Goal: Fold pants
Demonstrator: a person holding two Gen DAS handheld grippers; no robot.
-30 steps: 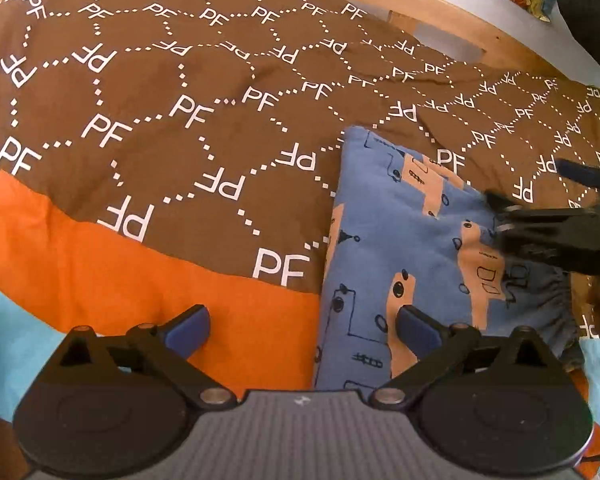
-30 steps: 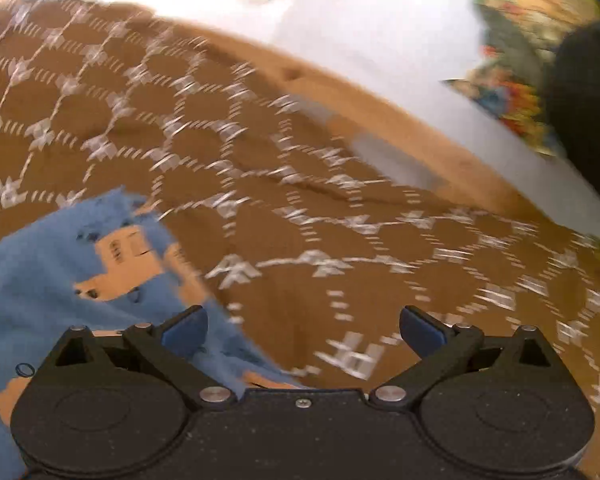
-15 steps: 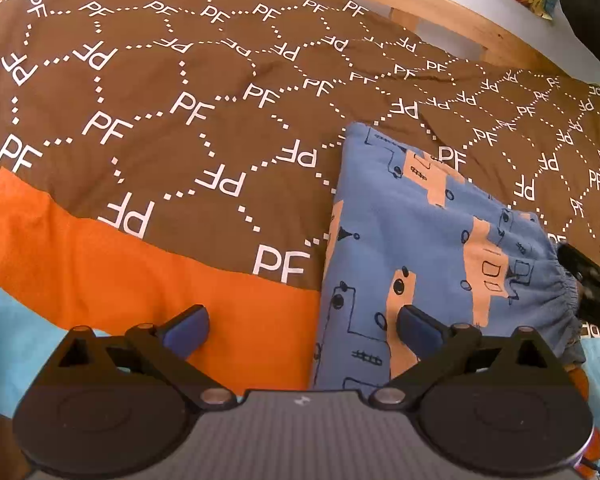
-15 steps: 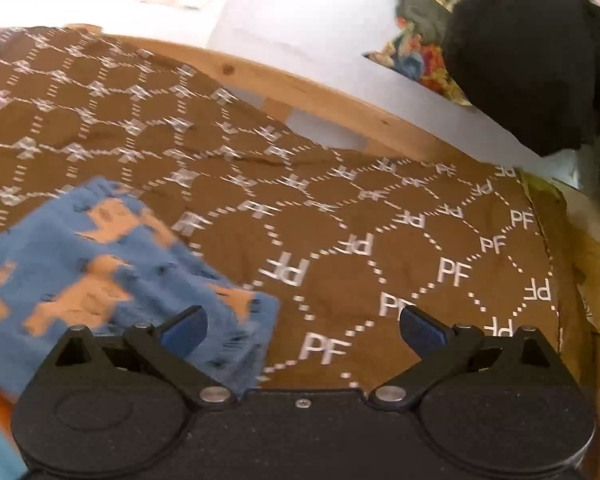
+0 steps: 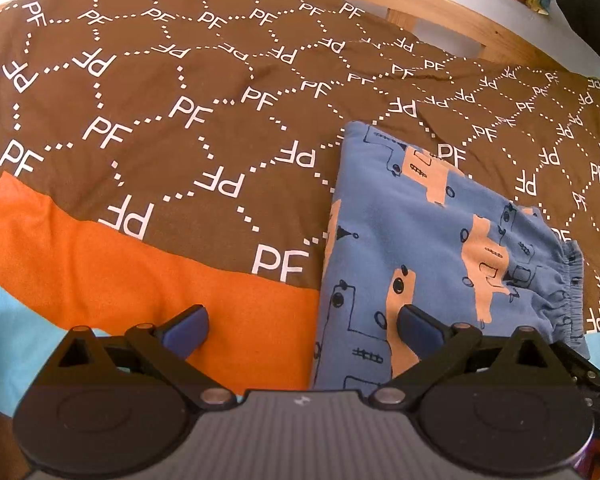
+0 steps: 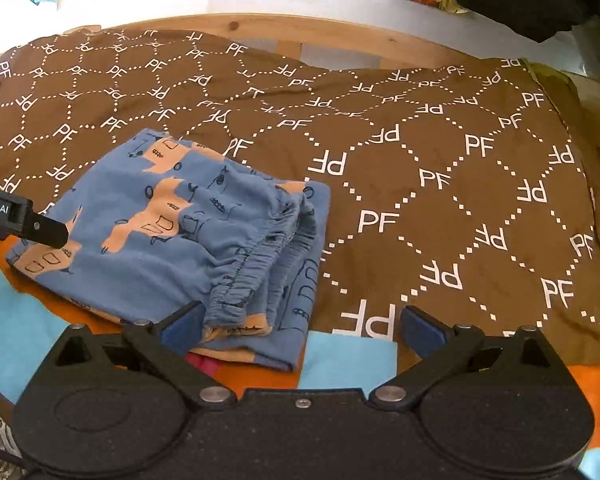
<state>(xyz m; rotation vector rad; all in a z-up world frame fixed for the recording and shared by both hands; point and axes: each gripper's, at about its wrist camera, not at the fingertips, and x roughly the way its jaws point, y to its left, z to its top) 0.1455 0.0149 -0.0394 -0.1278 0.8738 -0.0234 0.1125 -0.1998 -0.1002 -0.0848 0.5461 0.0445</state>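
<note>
Both the left gripper (image 5: pixel 302 326) and right gripper (image 6: pixel 300 326) are held wide and empty, so the folded pants (image 6: pixel 188 224) could be snagged and unfolded at the loose waistband (image 6: pixel 256 264).

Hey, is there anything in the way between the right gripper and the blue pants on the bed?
Nothing visible. The right gripper is open just short of the pants, whose waistband lies nearest, with only bedspread around.

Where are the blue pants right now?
The pants lie folded on the brown bedspread, at its near orange edge. They are left of centre in the right wrist view, right in the left one.
</note>
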